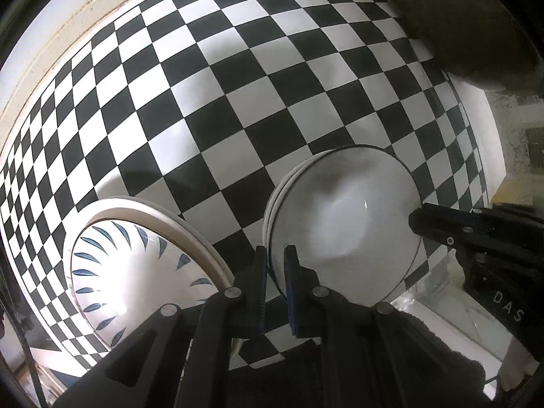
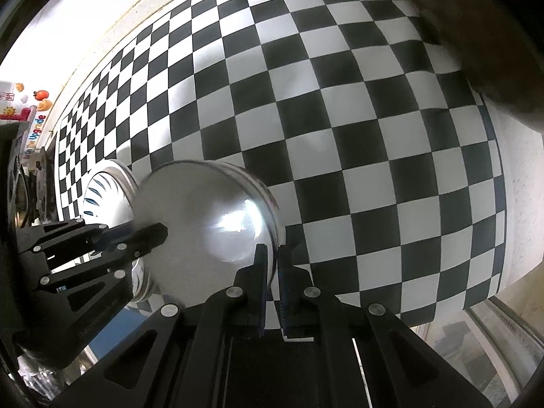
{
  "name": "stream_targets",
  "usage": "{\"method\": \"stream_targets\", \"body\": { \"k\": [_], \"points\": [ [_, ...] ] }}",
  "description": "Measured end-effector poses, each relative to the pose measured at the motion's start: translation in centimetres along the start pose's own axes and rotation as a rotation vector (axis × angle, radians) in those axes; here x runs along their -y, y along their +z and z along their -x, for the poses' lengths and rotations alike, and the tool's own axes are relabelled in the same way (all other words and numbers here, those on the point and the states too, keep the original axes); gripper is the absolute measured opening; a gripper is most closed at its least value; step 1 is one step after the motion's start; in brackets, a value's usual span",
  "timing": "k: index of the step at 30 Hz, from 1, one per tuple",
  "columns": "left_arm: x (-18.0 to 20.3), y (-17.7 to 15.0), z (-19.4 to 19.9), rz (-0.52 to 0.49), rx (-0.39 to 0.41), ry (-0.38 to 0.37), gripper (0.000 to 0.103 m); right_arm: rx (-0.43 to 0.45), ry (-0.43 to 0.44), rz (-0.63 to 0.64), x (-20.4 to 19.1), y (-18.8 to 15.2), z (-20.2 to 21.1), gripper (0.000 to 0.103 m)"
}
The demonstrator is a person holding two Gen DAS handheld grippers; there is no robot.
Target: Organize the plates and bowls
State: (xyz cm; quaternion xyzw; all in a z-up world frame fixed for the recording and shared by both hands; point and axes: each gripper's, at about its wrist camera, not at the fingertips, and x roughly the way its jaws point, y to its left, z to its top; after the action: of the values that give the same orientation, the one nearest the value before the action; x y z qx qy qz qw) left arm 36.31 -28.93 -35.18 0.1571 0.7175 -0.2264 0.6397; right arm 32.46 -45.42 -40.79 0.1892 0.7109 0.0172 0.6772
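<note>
White bowl [image 1: 343, 224] sits on a stack near the bench [image 1: 238, 102] edge. Left claw [image 1: 276, 272] and right claw [image 2: 271, 265] each pinch opposite rims, jaws narrow. Patterned plate [image 1: 136, 272] just beside. Risk: uneven lift tilts bowl, thin rim slips out.

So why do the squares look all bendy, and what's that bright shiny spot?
Both wrist views use fisheye lenses, so the checkered tablecloth bulges like a ball. Left wrist view: glare washes out the blue-leaf plate. Right wrist view: a bright glint sits inside the white bowl, and the plain bowl looks grey and slightly blurred.
</note>
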Motion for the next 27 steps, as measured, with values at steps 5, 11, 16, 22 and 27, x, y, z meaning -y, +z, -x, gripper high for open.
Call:
{"method": "stream_targets", "body": {
  "k": [5,11,16,22,27],
  "points": [
    [0.0,0.0,0.0,0.005,0.000,-0.002,0.008,0.006,-0.016,0.015,-0.3,-0.2,0.2,0.008],
    [-0.6,-0.5,0.7,0.034,0.022,-0.021,0.009,0.002,-0.010,0.005,-0.3,-0.1,0.4,0.008],
    [-2.8,-0.3,5.5,0.123,0.170,-0.041,0.009,0.094,0.003,0.081,-1.5,0.7,3.7,0.008],
    [-5.7,4.8,9.3,0.225,0.298,-0.120,0.017,0.224,0.024,0.079,-2.8,5.8,7.6,0.049],
    [-8.5,11.9,9.6,0.305,0.318,-0.188,0.017,0.280,-0.073,0.073,-4.1,12.7,8.7,0.050]
  ]
}}
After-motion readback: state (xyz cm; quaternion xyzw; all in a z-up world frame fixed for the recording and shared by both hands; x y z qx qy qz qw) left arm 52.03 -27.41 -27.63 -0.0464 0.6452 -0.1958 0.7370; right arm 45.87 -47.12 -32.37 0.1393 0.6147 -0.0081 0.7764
